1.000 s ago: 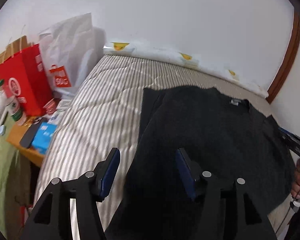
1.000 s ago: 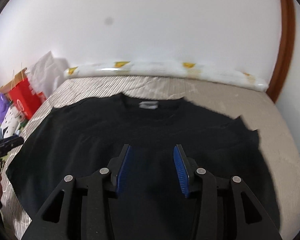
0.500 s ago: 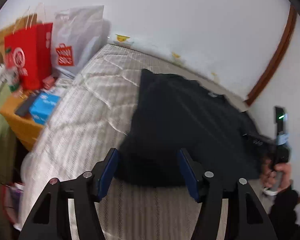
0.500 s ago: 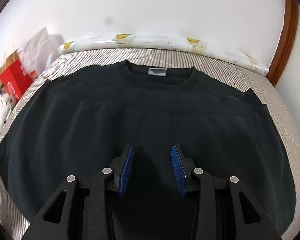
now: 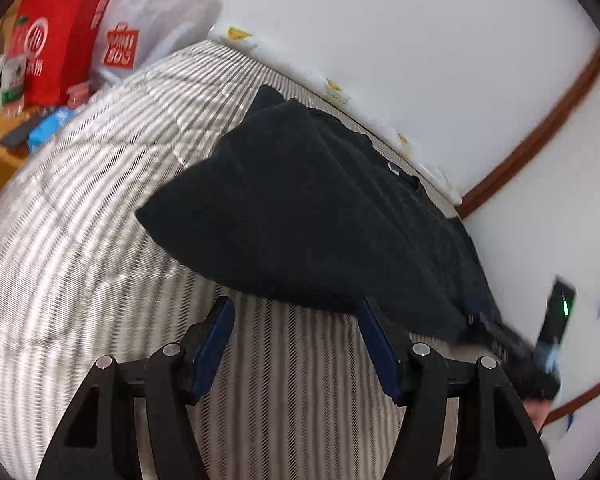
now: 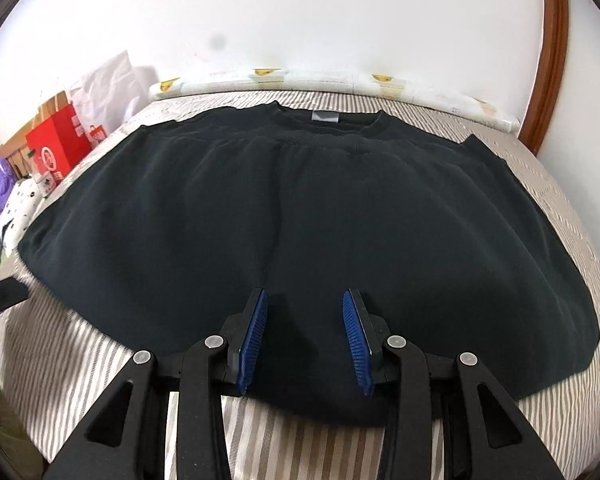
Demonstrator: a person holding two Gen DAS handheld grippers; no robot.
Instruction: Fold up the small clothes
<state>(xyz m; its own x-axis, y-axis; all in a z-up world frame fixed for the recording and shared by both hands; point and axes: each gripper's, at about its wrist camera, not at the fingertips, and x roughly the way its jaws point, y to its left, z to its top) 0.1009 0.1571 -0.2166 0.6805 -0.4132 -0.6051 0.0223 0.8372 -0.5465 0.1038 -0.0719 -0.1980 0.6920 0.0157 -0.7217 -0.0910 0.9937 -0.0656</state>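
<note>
- The black T-shirt [image 6: 300,208] lies spread flat on the striped bed cover [image 6: 560,216], collar and grey neck label [image 6: 325,116] toward the wall.
- The right gripper [image 6: 305,336] sits over the shirt's near hem; its jaws stand apart, with dark cloth seen between the blue pads [image 6: 254,336]; no pinch is visible.
- The left gripper [image 5: 296,344] is at the shirt's side edge, jaws spread over bare striped cover; the right pad's tip meets the hem in the view, contact uncertain.
- A red shopping bag [image 5: 56,60] and a white bag [image 5: 148,28] stand beyond the bed's far corner.
- A rolled patterned cloth [image 6: 340,84] lies along the wall.
</note>
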